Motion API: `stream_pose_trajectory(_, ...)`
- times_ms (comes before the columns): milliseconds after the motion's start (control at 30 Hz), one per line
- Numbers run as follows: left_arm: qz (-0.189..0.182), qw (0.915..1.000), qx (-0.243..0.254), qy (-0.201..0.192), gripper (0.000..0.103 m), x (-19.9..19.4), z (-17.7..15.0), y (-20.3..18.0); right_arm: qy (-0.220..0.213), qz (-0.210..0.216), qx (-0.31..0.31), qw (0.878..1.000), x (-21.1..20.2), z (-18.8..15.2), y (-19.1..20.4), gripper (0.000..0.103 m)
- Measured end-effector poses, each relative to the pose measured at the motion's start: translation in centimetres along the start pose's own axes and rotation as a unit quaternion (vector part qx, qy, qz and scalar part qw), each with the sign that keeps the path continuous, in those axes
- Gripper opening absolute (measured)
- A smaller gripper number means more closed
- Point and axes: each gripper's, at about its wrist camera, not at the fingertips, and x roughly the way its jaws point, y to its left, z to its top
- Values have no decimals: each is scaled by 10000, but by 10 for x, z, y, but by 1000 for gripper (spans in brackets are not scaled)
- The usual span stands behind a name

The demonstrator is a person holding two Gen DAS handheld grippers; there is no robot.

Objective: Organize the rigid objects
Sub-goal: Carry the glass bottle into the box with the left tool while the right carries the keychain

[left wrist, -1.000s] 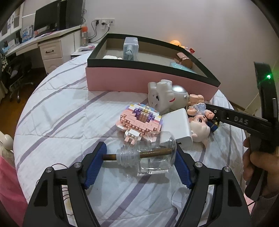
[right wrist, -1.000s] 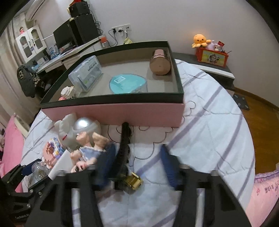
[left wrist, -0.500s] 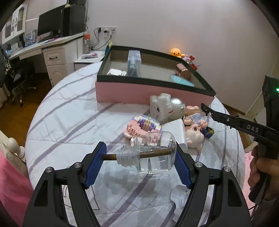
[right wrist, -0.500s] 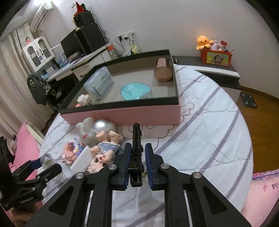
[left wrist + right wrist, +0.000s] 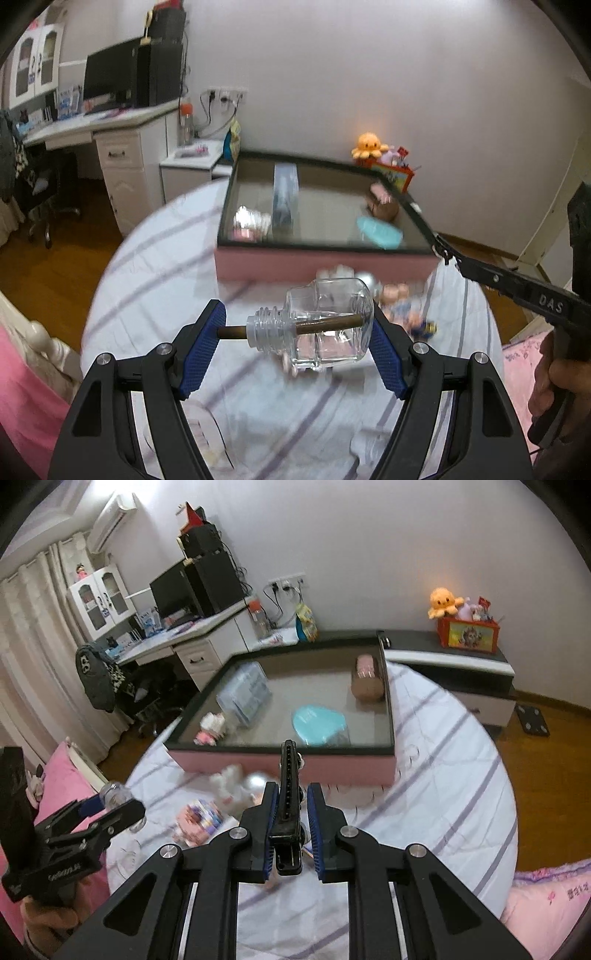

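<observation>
1. Glass bottle [image 5: 328, 325] lay sideways between the blue pads [image 5: 201, 354] of the left gripper [image 5: 295, 345], held clear above the striped bedcover [image 5: 155, 266]. A brown stick [image 5: 325, 324] ran through its threaded neck; the stick's outer end met the left-hand pad, and the bottle's base sat against the right-hand pad.
2. Left gripper: jaws set wide, clamped on the bottle end to end. It pointed downward at a slant toward the bed.
3. Black clip [image 5: 289, 794], long and narrow, stood lengthwise between the pads of the right gripper [image 5: 291, 830], its tip pointing ahead toward the pink box [image 5: 332, 771]. Its rear end hung just below the pads.
4. Right gripper: jaws drawn almost together, pinching the clip from both sides; they had just closed onto it. It also pointed downward at a slant, raised above the bed.
5. In the left wrist view the right gripper reached in from the right edge, with a hand [image 5: 554, 387] on its grip and the clip tip near the box's near right corner.
6. The pink box with dark rim sat on the bed beyond both grippers. Inside: a clear plastic case [image 5: 245, 694], a teal dish [image 5: 317, 725], a brown-and-pink cylinder [image 5: 367, 683], a small pink-and-white toy [image 5: 210, 729].
7. On the cover before the box: a white toy [image 5: 231, 784], a block model [image 5: 201, 818], dolls [image 5: 402, 306], all blurred.
</observation>
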Motion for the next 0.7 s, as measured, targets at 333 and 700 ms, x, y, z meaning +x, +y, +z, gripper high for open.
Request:
stream_pose_trajectory(333,-15,9976,231,-656,76,8,80,-6,-404,-35,-355,9985,2,64,14,16)
stream_pose_trajectory(700,-176,9975,282,-621,76,75,143,-16,-362,-139,-347,9986,52,125,-4,16)
